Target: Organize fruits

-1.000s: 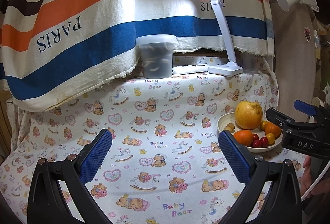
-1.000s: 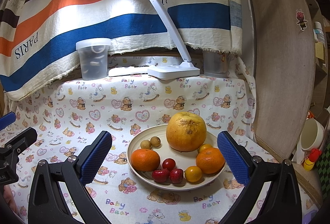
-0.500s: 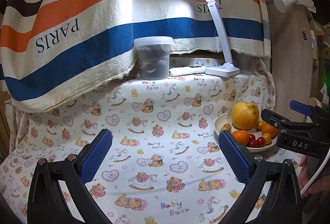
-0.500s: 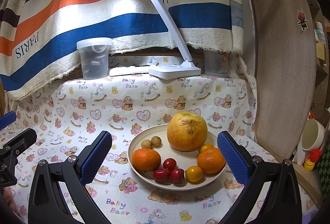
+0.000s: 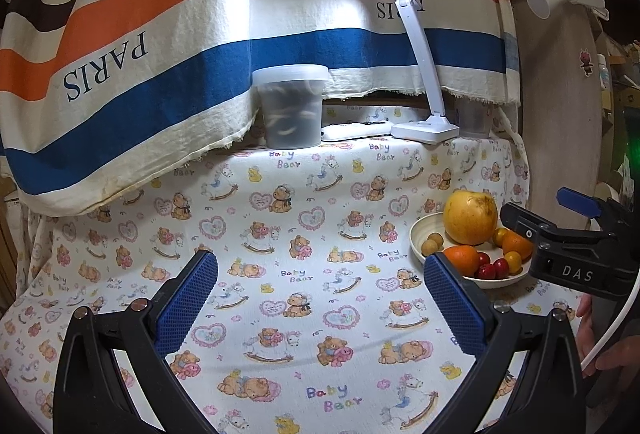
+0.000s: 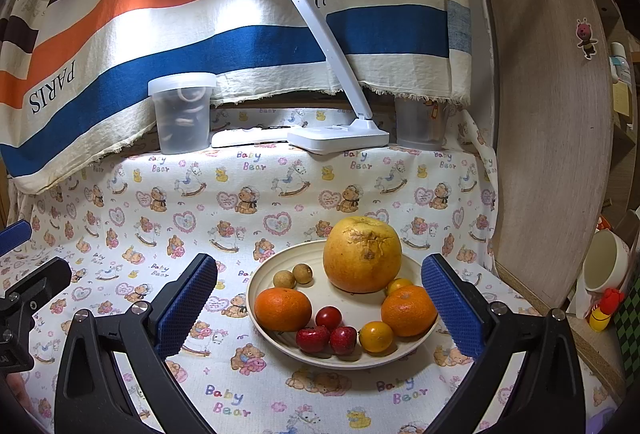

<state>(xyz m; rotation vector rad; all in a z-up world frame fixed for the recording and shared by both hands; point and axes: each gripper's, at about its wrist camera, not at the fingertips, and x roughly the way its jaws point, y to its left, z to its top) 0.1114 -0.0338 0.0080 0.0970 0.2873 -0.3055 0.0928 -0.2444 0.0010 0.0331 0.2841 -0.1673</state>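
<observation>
Left tongs [image 5: 320, 298] spread wide, empty; right tongs [image 6: 319, 302] likewise.

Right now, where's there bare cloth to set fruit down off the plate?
The widest free patch is the cloth left of the plate, between it and the lidded container. A narrower strip runs between the plate and the lamp base. The plate itself is crowded around the grapefruit.

Small yellow fruit [image 6: 398, 285] half-hidden behind grapefruit [image 6: 362, 254]
</observation>
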